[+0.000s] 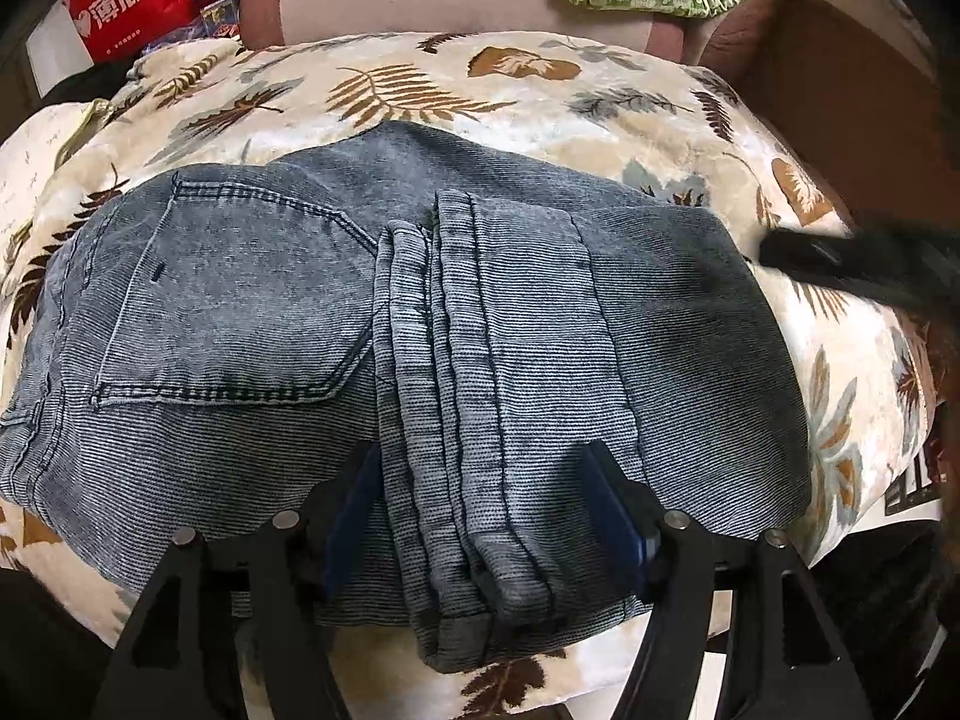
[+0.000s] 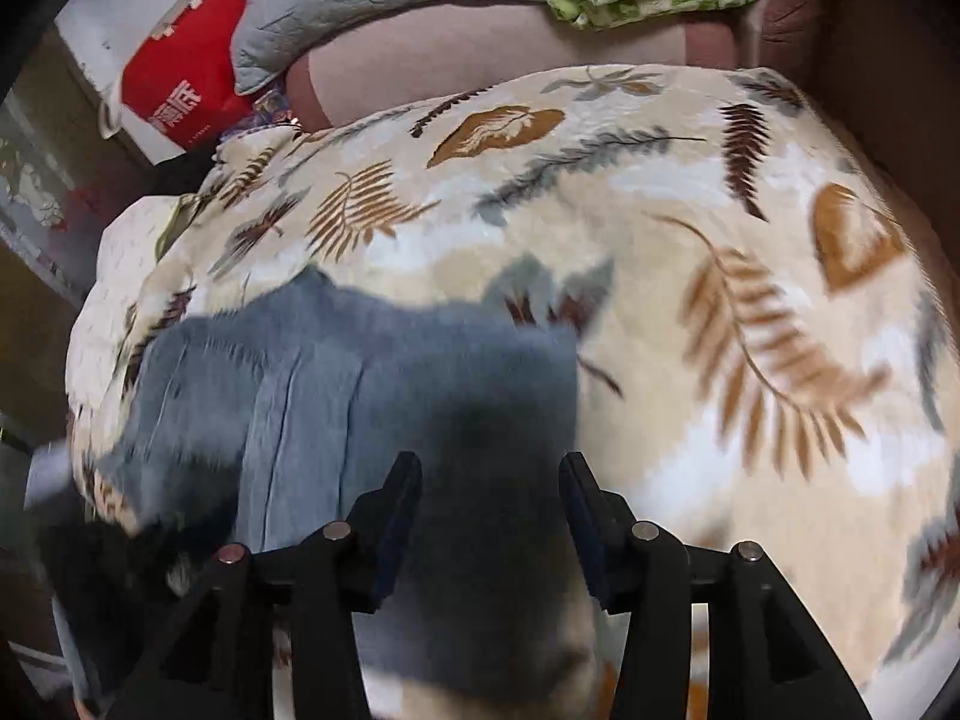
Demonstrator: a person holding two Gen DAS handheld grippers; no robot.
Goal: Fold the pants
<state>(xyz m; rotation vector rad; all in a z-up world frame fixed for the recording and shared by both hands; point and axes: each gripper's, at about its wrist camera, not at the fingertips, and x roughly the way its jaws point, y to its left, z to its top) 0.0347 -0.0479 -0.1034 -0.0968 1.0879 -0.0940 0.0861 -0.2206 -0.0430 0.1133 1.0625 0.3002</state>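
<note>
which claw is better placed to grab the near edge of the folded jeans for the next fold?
Left, probably. The left claw is open and straddles the leg hems of the jeans at their near edge. The right claw is open too, at the jeans' right edge, its view motion-blurred.

Indoor light is moderate and even, falling from above. The left wrist view is sharp; the folded grey-blue denim pants (image 1: 372, 324) show clear weave. The right wrist view is motion-blurred, with a dark soft shadow on the cream leaf-patterned blanket (image 2: 690, 312). Both views bulge with fisheye distortion and darken at the corners.
</note>
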